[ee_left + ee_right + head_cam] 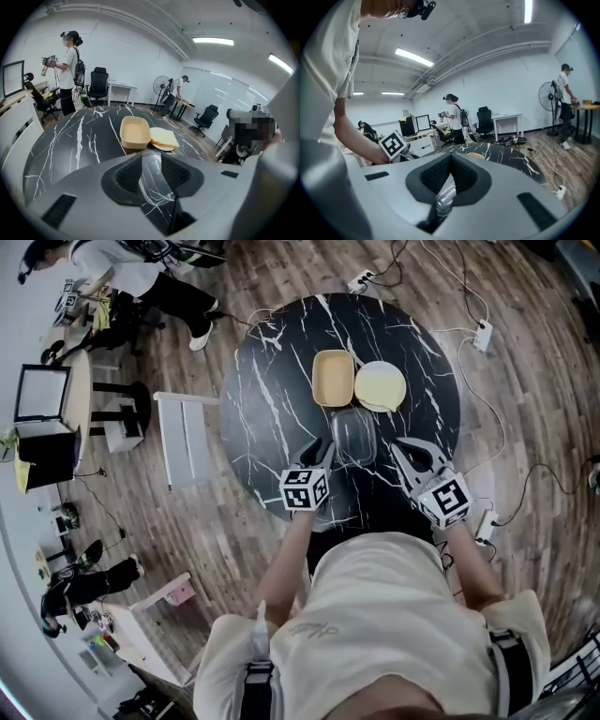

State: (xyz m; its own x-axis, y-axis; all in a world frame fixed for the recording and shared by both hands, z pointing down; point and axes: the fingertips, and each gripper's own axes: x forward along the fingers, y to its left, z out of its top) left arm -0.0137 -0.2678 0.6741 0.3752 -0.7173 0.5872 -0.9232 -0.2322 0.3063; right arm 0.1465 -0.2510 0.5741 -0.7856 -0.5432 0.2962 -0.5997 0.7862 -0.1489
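Gripping the clear plastic container (355,435) at 9 o'clock with the left tool (322,450) and at 3 o'clock with the right tool (400,452), both pinching narrowly onto its rim.

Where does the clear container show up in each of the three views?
Head view: clear container at centre, below the tan tray.
Left gripper view: container low centre, between the jaws.
Right gripper view: container bottom centre, between the jaws.
Shared landmark: black marble table.
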